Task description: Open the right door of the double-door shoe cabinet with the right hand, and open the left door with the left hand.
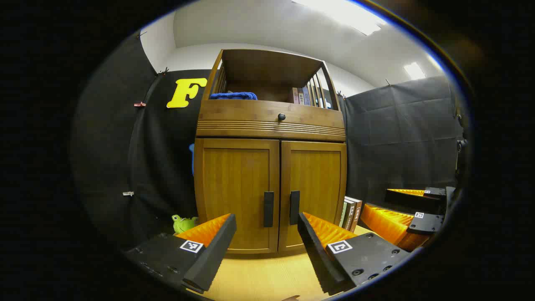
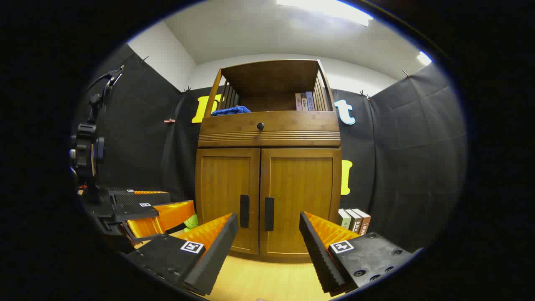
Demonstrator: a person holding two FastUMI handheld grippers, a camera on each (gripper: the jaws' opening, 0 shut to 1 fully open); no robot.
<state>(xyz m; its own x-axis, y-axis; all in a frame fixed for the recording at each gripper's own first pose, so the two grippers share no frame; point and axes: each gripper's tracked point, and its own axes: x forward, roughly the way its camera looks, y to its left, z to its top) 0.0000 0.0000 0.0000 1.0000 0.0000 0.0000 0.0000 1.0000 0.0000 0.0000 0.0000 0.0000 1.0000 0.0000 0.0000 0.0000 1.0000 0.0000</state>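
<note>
A wooden shoe cabinet (image 1: 271,125) (image 2: 267,133) stands ahead with both doors closed. Its left door (image 1: 236,192) (image 2: 227,196) and right door (image 1: 314,188) (image 2: 301,196) each carry a dark vertical handle at the centre seam, the left handle (image 1: 268,209) (image 2: 244,211) and the right handle (image 1: 294,207) (image 2: 269,214). My left gripper (image 1: 267,246) is open, short of the doors and facing the handles. My right gripper (image 2: 268,246) is open too, also short of the doors. In the left gripper view the right gripper (image 1: 401,217) sits off to the right; in the right gripper view the left gripper (image 2: 146,213) sits off to the left.
A drawer with a round knob (image 1: 281,117) (image 2: 260,126) sits above the doors. The open top shelf holds a blue cloth (image 1: 233,95) and books (image 1: 301,95). Books (image 1: 350,213) (image 2: 354,220) lean at the cabinet's right foot, a green toy (image 1: 182,223) at its left. The floor (image 1: 259,276) is pale wood.
</note>
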